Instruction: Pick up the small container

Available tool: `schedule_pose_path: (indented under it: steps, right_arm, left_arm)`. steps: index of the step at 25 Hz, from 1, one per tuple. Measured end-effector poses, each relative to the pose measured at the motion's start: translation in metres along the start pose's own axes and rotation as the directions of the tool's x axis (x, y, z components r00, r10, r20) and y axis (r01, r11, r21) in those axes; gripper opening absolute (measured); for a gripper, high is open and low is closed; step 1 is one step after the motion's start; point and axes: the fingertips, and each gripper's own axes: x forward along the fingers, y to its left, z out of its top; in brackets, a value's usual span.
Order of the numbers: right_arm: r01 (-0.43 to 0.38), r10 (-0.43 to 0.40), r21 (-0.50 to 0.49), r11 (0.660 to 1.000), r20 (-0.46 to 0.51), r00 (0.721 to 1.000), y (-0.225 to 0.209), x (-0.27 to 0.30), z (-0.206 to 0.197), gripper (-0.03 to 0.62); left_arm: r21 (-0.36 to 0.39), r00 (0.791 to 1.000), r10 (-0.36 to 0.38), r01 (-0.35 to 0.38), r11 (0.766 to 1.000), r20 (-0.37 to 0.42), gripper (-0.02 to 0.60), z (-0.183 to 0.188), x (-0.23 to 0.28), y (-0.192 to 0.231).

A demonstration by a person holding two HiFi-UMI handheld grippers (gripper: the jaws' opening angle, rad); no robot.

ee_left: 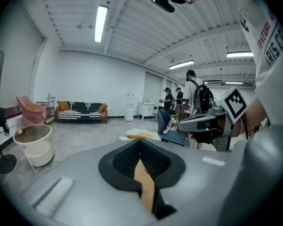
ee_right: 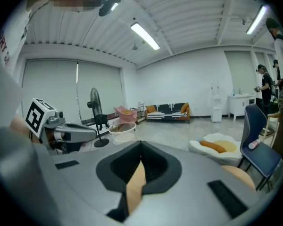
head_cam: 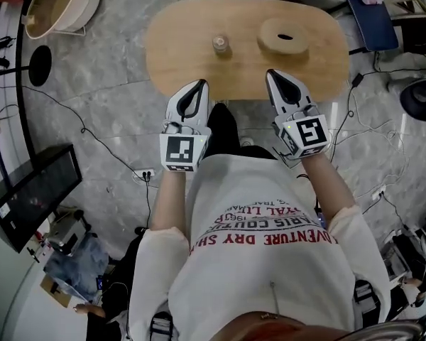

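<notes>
Both my tools are pressed together, with nothing between the jaws of the left gripper [head_cam: 197,85] or the right gripper [head_cam: 272,74]. That is the first risk. If I go in like this, the closed tips will shove the container [head_cam: 220,44] instead of straddling it. It looks small and light enough to tip or skid across the table [head_cam: 172,57], so I judge the jaws must spread before I get close.

The second risk is aim. Neither gripper view shows the container; both look out over the room, so I have only the head view to line up by. A crooked approach could clip its side.

The third risk is the wooden disc [head_cam: 284,35] lying to the container's right. A reach from the right could knock it.

The container stands upright towards the far side of the table. Both grippers hang over the near edge and touch nothing. The container is ahead of the left tips and a little to their right, and ahead of the right tips and further to their left. It is apart from both and nearer the left gripper.
</notes>
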Motion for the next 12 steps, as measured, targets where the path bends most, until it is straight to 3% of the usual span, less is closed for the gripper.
schedule_pose_path:
  steps: [4, 12]
  right_arm:
    - [0.033, -0.032, 0.019, 0.999, -0.034, 0.999, -0.028, 0.051, -0.01, -0.012]
    - [0.043, -0.038, 0.062, 0.997, -0.082, 0.996, -0.064, 0.128, -0.046, -0.012]
  left_arm:
    - [-0.039, 0.997, -0.069, 0.068, 0.997, -0.039, 0.012, -0.018, 0.051, 0.027]
    - [-0.081, 0.986, -0.138, 0.131, 0.988, -0.093, 0.014, -0.082, 0.125, 0.057]
